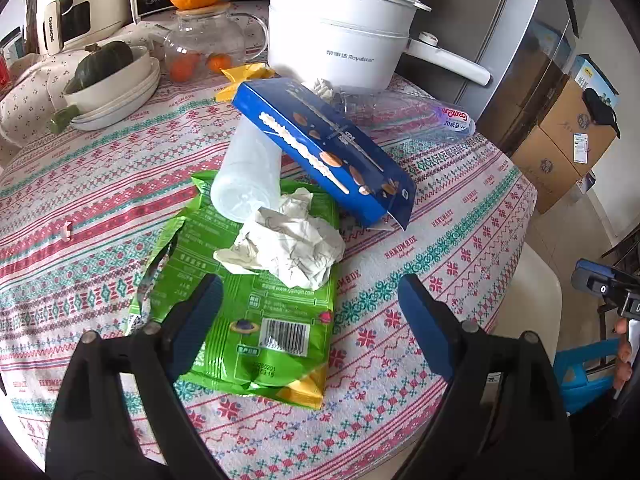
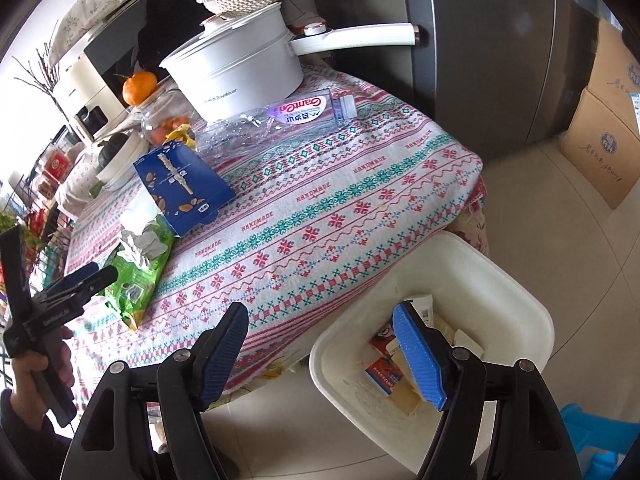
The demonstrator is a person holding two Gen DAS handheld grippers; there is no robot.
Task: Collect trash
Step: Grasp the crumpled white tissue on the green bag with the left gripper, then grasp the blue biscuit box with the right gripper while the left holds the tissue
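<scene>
Looking along our left gripper [image 1: 310,300], we see its jaws spread wide with nothing between them, hovering over the pile of trash on the patterned tablecloth [image 1: 440,248]; the green snack bag [image 1: 256,320] lies flat beneath us, the crumpled tissue [image 1: 288,244] sits on top of it, a translucent plastic cup [image 1: 248,172] lies on its side just beyond, and the blue biscuit box [image 1: 324,148] leans across that cup; farther back a crushed water bottle [image 1: 424,116] rests beside the white pot [image 1: 340,40]; we judge the step in hand to be the reach for the next piece, most likely the tissue, since it is nearest the fingers.

Turning to the right wrist view, our right gripper [image 2: 320,356] is likewise gaping and empty, held off the table edge above the white bin [image 2: 500,292] on the floor; some cartons and paper already lie in that bin, so collecting is under way but far from done.

Next we would lower the left jaws around the tissue, close gently so the bag beneath is not dragged along, then carry it over to the bin.
</scene>
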